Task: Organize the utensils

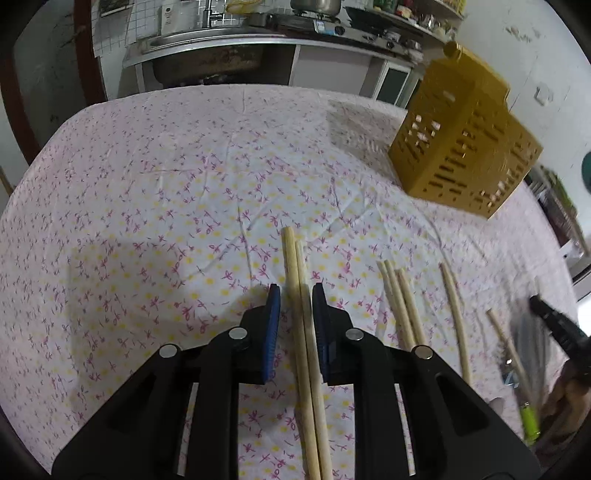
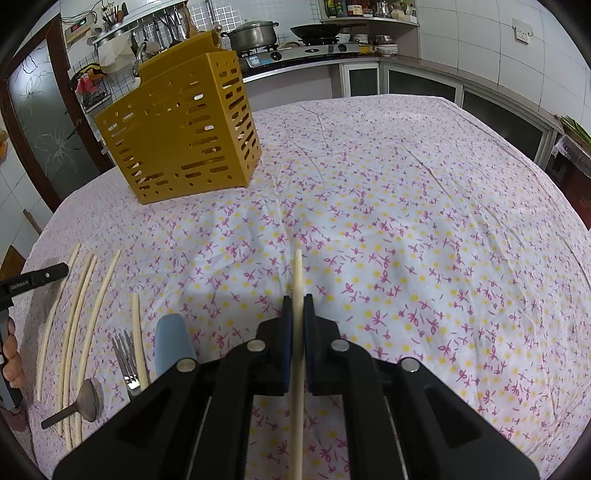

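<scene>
My left gripper stands with its blue pads on either side of a pair of pale wooden chopsticks on the flowered tablecloth. The right pad touches the pair, while cloth shows between the left pad and the sticks, so the jaws are open around them. My right gripper is shut on a single chopstick, whose tip pokes out ahead of the pads. The yellow slotted utensil holder stands farther back on the table. More loose chopsticks lie between the two grippers.
A fork, a spoon and a pale blue utensil lie left of the right gripper. A hand shows at the left edge. A kitchen counter with a stove and pots runs behind the table.
</scene>
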Demonstrator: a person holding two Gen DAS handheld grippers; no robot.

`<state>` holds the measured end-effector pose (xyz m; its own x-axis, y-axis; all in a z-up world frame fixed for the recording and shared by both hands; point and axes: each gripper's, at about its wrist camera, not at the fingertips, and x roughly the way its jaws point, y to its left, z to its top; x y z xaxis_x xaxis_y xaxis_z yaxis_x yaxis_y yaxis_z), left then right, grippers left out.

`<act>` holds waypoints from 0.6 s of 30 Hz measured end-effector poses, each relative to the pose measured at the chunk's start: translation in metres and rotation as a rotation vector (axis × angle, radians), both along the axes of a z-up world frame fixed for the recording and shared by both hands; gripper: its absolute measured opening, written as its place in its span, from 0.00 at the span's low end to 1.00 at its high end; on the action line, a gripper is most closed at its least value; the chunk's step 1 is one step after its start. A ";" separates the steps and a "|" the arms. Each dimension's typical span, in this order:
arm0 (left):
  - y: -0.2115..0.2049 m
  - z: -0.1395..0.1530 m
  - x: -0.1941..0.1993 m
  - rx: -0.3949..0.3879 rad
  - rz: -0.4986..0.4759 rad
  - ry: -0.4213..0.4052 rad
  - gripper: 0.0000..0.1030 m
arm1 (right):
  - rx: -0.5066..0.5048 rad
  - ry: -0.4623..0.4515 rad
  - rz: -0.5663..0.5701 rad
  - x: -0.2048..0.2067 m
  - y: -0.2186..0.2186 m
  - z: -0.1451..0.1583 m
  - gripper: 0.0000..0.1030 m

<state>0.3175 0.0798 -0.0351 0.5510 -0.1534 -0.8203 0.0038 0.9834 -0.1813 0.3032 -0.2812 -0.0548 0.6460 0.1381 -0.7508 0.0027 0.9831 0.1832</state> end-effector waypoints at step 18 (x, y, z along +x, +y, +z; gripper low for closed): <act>-0.022 -0.008 0.001 0.064 -0.044 0.040 0.16 | 0.005 -0.001 0.001 0.000 -0.002 0.000 0.06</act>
